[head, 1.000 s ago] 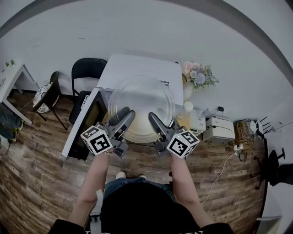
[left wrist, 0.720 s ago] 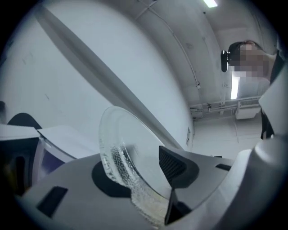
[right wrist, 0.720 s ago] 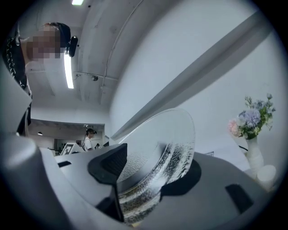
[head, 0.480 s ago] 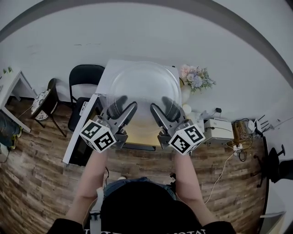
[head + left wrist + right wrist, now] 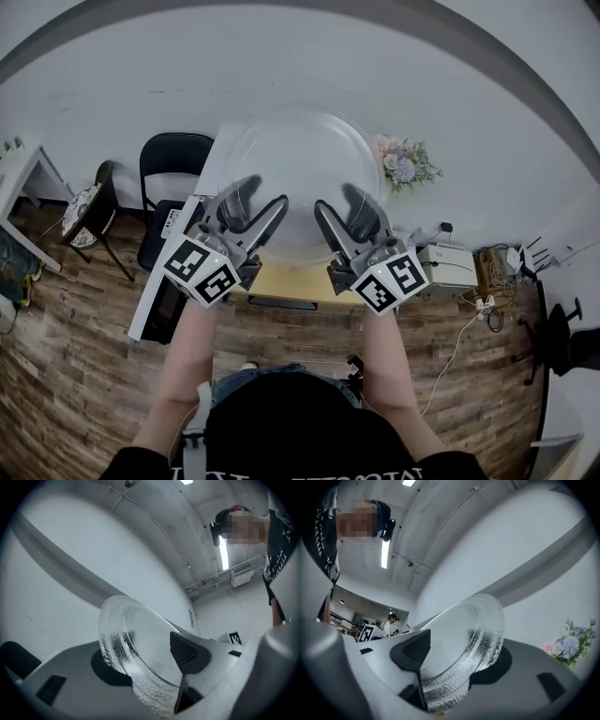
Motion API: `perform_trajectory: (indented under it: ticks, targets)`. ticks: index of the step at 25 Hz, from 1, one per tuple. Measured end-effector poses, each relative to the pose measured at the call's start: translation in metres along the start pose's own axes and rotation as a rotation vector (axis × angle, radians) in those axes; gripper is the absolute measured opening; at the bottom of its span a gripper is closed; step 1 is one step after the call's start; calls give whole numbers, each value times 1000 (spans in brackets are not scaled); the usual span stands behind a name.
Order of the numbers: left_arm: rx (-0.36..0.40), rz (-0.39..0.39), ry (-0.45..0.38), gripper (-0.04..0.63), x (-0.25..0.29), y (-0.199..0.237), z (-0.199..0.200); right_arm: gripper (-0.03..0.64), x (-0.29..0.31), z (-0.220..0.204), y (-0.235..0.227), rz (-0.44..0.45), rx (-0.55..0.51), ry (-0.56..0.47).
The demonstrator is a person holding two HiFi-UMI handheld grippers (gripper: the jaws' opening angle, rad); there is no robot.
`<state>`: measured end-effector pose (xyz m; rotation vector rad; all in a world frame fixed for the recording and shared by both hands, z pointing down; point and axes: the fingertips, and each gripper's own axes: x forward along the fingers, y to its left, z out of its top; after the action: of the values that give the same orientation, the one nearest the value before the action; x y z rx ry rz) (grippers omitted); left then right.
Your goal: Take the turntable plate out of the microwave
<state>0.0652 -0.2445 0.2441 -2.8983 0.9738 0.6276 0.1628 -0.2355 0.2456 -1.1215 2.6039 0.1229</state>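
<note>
The clear glass turntable plate is held up in the air above the white microwave, hiding its top. My left gripper grips the plate's near left rim and my right gripper the near right rim, each with one finger over the glass and one under it. In the left gripper view the pebbled rim of the plate sits between the jaws of the left gripper; the right gripper view shows the plate likewise inside the right gripper. Both pairs of jaws are opening slightly, with the plate still between them.
The microwave door hangs open to the left. A black chair stands left of the microwave, a bunch of flowers and a white device to its right. A small white table is at far left.
Both grippers have lifted the plate up from just above the microwave; it now looks larger and covers the microwave's top. Both grippers have rolled a little.
</note>
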Motion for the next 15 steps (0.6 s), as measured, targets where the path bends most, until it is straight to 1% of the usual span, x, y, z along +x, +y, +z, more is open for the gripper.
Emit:
perform_trajectory:
  ticks: [7, 15]
  targets:
    - [45, -20, -38, 239, 2, -4, 18, 261, 5, 17, 6, 14, -44, -39]
    - [48, -22, -46, 239, 1, -5, 22, 262, 6, 21, 9, 18, -57, -38]
